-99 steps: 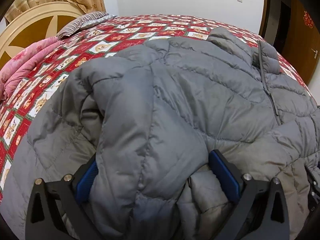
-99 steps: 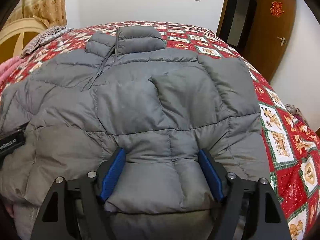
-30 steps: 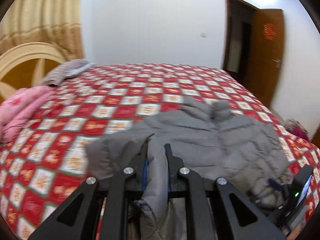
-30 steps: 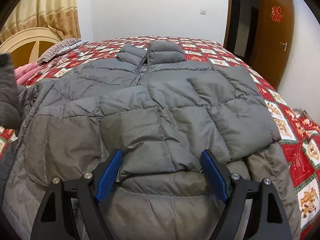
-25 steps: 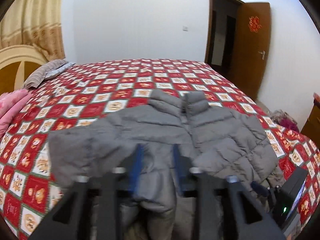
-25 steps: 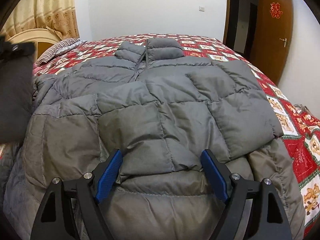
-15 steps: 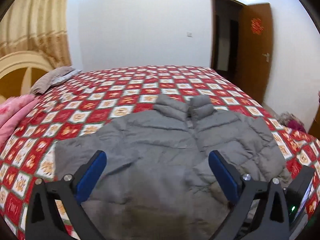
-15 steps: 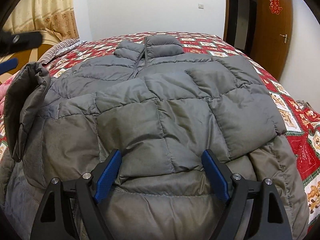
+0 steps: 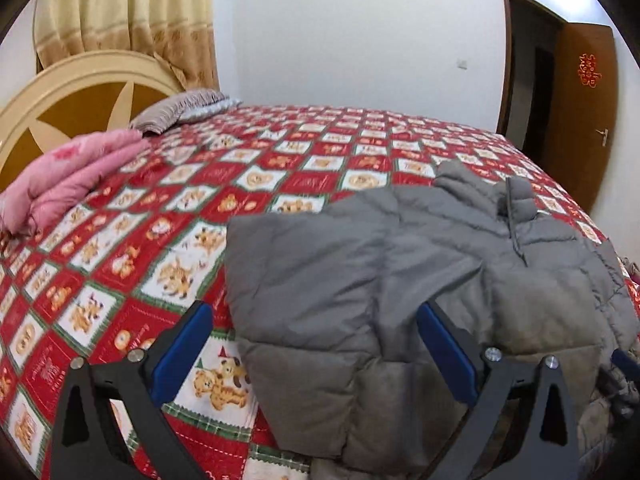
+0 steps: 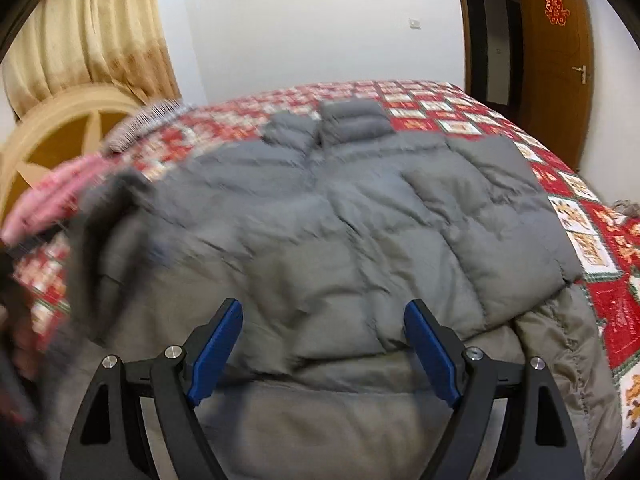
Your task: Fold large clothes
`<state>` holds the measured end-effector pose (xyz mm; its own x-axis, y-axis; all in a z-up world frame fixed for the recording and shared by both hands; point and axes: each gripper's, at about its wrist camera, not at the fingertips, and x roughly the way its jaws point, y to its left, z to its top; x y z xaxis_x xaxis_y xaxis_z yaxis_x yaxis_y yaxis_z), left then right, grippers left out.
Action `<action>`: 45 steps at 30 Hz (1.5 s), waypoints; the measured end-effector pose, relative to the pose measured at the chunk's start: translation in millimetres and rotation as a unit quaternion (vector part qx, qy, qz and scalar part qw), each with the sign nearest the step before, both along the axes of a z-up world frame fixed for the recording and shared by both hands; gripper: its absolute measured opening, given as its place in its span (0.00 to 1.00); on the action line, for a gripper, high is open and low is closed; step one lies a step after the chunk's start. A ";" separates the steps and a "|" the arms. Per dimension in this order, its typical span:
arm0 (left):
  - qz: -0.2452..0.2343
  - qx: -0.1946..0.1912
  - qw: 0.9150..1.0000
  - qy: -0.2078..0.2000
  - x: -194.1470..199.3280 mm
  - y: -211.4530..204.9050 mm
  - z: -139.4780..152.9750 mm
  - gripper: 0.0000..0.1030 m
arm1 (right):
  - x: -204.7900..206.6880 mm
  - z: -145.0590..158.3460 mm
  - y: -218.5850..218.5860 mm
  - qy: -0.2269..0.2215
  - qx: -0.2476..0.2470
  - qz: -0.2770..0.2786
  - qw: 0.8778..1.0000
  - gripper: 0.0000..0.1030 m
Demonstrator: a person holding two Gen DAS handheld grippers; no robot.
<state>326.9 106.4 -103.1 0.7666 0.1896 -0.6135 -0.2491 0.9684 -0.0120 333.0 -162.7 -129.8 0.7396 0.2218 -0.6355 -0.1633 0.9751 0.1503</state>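
A grey puffer jacket lies on the red patterned bedspread with its collar toward the far side. Its left part is folded over the body. My left gripper stands wide open just above the jacket's near left edge, its blue pads touching no fabric. In the blurred right wrist view the jacket fills the middle. My right gripper hangs open over its near hem fold, nothing pinched between the pads. A dark blur at that view's left edge is the other hand-held tool.
A pink folded quilt and a striped pillow lie by the round headboard at the far left. A brown door stands open at the right. Bare bedspread stretches left of and beyond the jacket.
My left gripper has let go of the lifted jacket part and opened wide. That part now lies flat on the jacket. The gripper has sunk and swung left. The right gripper stays open.
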 end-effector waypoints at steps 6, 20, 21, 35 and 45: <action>-0.004 -0.001 1.000 0.007 -0.8 -2.2 -5.2 1.00 | 2.1 34.1 32.5 -0.022 0.086 0.072 0.993 0.81; -0.017 0.012 1.000 0.023 1.0 -5.3 -7.2 1.00 | 25.1 26.8 86.1 0.010 0.063 0.145 0.987 0.06; -0.017 0.012 1.000 0.022 0.2 -4.6 -5.8 1.00 | 21.7 31.5 81.6 0.004 0.063 0.142 0.988 0.05; -0.019 0.036 0.999 0.021 3.7 -8.0 2.6 1.00 | 15.9 27.9 -32.5 0.004 0.071 0.014 0.997 0.04; -0.006 0.040 0.998 0.047 13.9 -9.0 -12.8 1.00 | 1.9 5.2 -76.9 0.035 0.062 -0.024 0.997 0.04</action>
